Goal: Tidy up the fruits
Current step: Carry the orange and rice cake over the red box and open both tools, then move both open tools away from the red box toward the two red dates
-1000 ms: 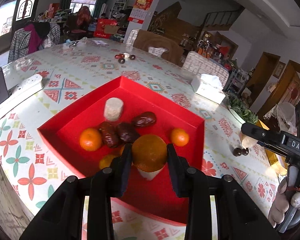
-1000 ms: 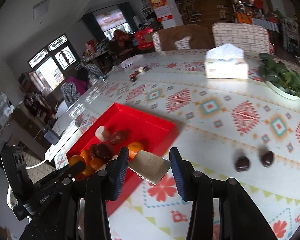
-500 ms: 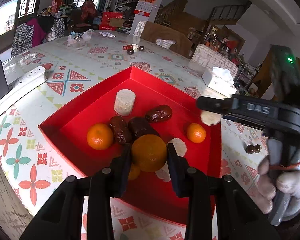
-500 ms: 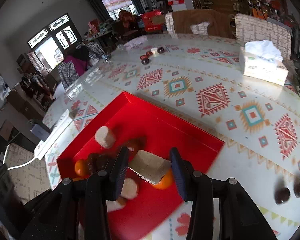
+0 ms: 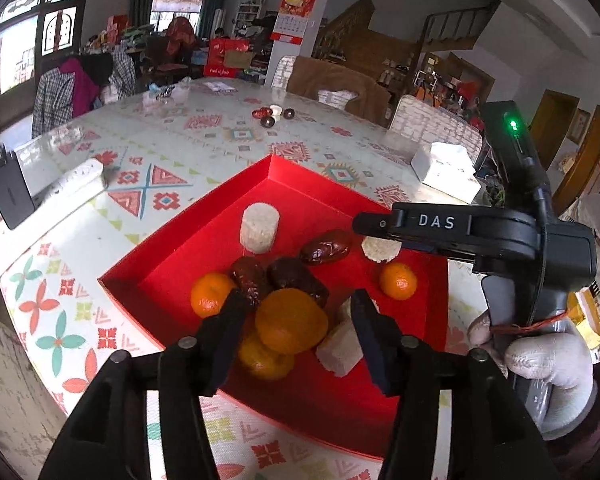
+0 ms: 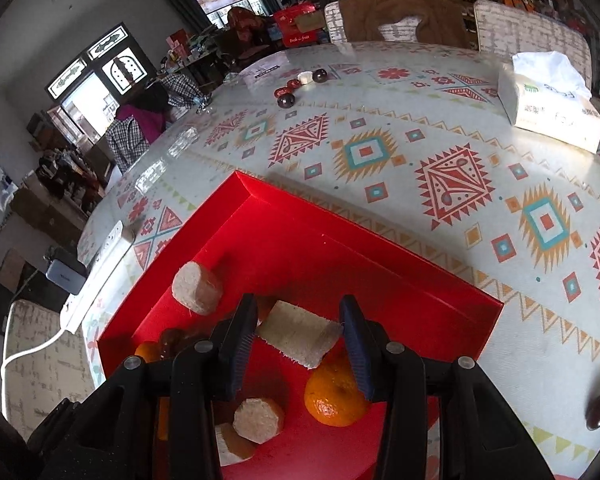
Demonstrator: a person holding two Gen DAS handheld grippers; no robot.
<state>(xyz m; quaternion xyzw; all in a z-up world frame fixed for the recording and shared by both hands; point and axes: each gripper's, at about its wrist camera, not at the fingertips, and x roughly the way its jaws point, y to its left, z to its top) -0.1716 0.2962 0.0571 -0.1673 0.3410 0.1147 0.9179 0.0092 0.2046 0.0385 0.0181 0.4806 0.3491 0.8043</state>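
Red tray (image 5: 172, 258): open cardboard box on the patterned tablecloth (image 6: 420, 152); all the gathered fruit lies inside it.
Large orange (image 5: 291, 320): sits between the left gripper (image 5: 296, 322) fingers, which are spread wider than the fruit with a gap on each side; it rests on a smaller orange (image 5: 262, 358) in the tray.
Pale cut piece (image 6: 298, 334): rough beige cylinder with fibrous ends, clamped lengthwise between the blue-padded fingers of the right gripper (image 6: 298, 340), above the tray floor.
Other tray contents: small oranges (image 5: 398, 281), dark wrinkled dates (image 5: 326, 248), an upright beige cylinder (image 5: 259, 227), a beige wedge (image 5: 342, 346) near the left gripper's right finger.
Writing: "DAS" in white letters on the right gripper's black body (image 5: 436, 222); a green light glows on its upper housing.
Hand: a grey-gloved hand (image 5: 540, 356) holds the right gripper's handle.
Farther out: a tissue box (image 6: 552, 104) with faint green print that cannot be read, a white power strip (image 5: 40, 208), and a cluster of dark round fruits (image 6: 296, 86) well apart across the table.
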